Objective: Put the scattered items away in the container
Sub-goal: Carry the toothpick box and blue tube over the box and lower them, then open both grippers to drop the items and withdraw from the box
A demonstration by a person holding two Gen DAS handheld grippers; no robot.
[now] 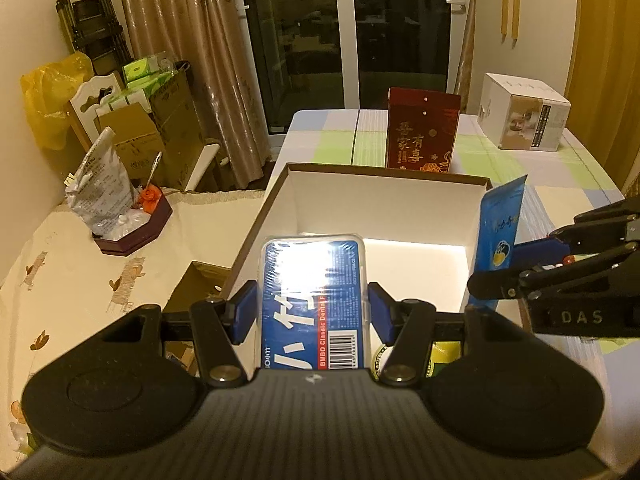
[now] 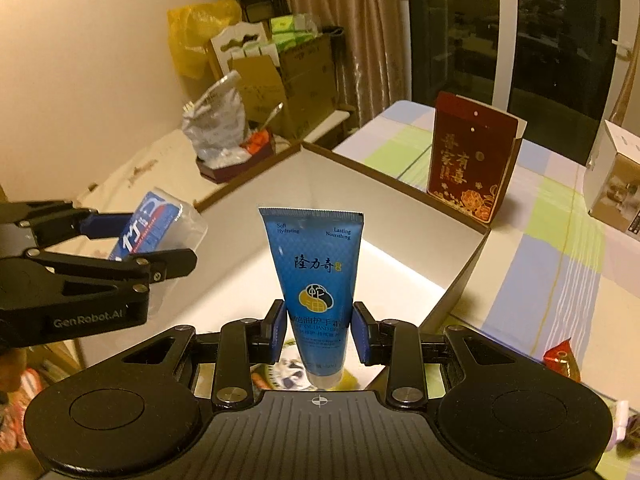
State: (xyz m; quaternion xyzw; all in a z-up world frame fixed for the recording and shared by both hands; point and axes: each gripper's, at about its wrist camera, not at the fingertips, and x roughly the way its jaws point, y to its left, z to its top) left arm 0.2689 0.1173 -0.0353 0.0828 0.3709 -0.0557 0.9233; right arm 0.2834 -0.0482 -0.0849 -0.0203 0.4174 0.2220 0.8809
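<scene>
An open cardboard box [image 1: 384,196] with a white inside sits on the table; its far wall [image 2: 392,184] also shows in the right wrist view. My left gripper [image 1: 312,312] is shut on a clear case of dental floss with a blue label [image 1: 316,300], held over the box's near edge. My right gripper [image 2: 320,330] is shut on a blue hand cream tube [image 2: 316,276], crimped end up, above the box. In the left wrist view the tube [image 1: 500,240] and right gripper [image 1: 516,268] hang at the box's right wall. The floss case [image 2: 154,232] shows at left in the right wrist view.
A dark red gift box [image 1: 420,132] stands just behind the container, and a white carton [image 1: 524,116] sits at the far right of the checked tablecloth. A maroon tray with a foil bag [image 1: 120,216] is on the left table. A red snack packet [image 2: 562,364] lies near the right gripper.
</scene>
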